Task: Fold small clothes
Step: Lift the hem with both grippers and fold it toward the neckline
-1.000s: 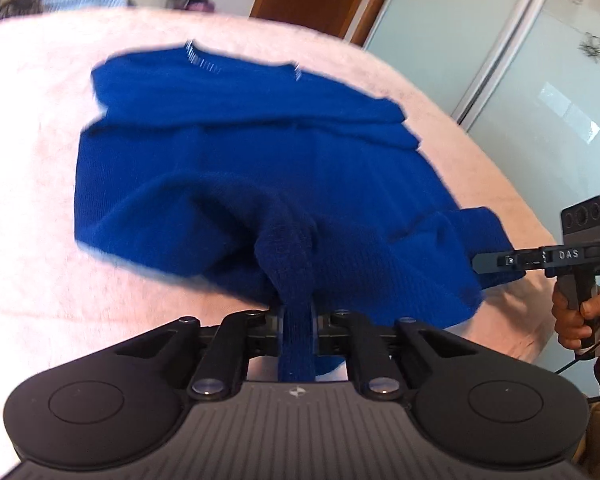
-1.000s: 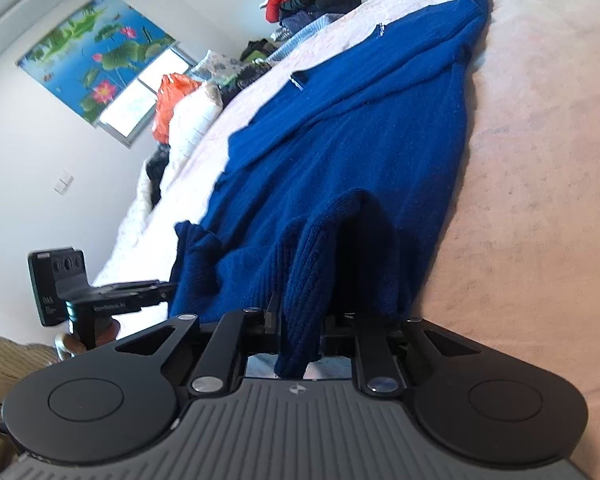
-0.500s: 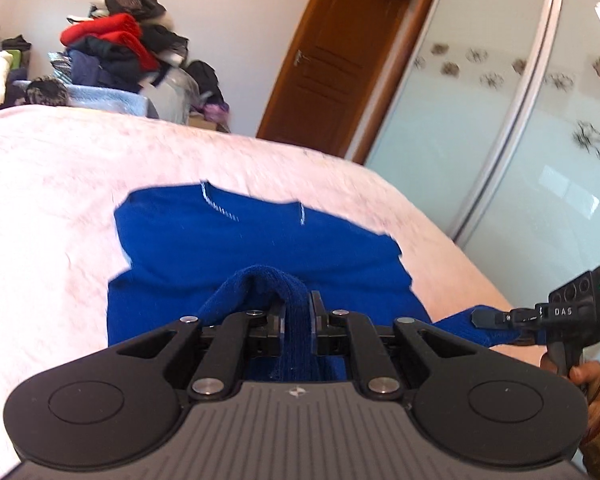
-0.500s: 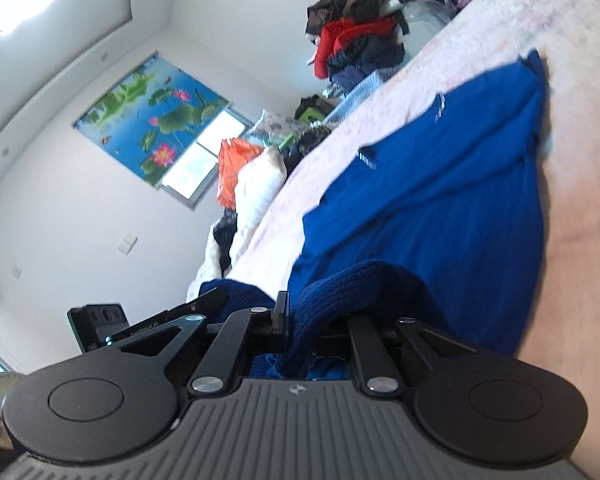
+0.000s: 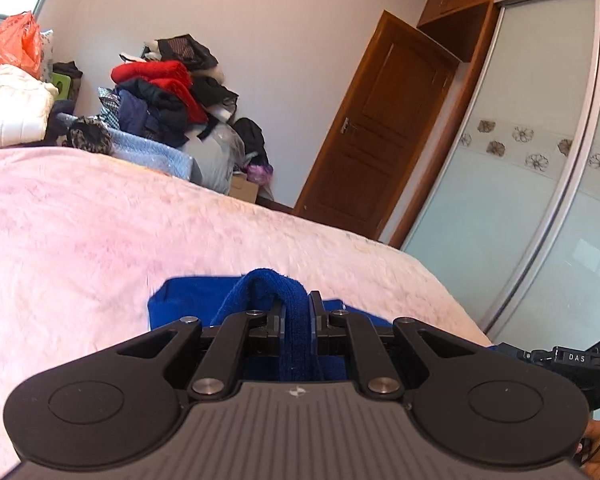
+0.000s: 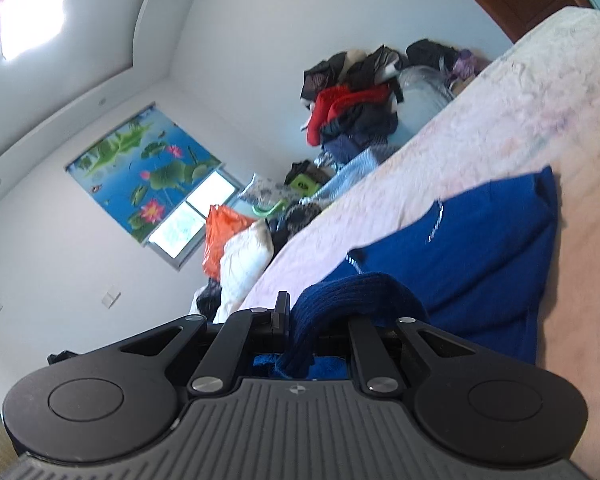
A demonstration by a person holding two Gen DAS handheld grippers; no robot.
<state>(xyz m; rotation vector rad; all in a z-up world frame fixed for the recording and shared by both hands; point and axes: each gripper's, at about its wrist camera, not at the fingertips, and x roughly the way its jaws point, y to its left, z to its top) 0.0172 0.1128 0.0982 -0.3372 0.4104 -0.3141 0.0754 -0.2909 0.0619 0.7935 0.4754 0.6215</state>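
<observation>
Left gripper (image 5: 298, 314) pinched on blue sweater (image 6: 480, 248) hem; right gripper (image 6: 300, 320) likewise, apparently. Draped over pink bedspread (image 5: 100, 232). Clothes pile (image 5: 168, 92) beyond.

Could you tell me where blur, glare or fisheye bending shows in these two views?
Left wrist view: the wardrobe door frame bows strongly, the pink bedspread smears near the blue sweater, and the window is blown out. Right wrist view: the ceiling light glares white, the horizon tilts, and the sweater's far edge looks soft.
</observation>
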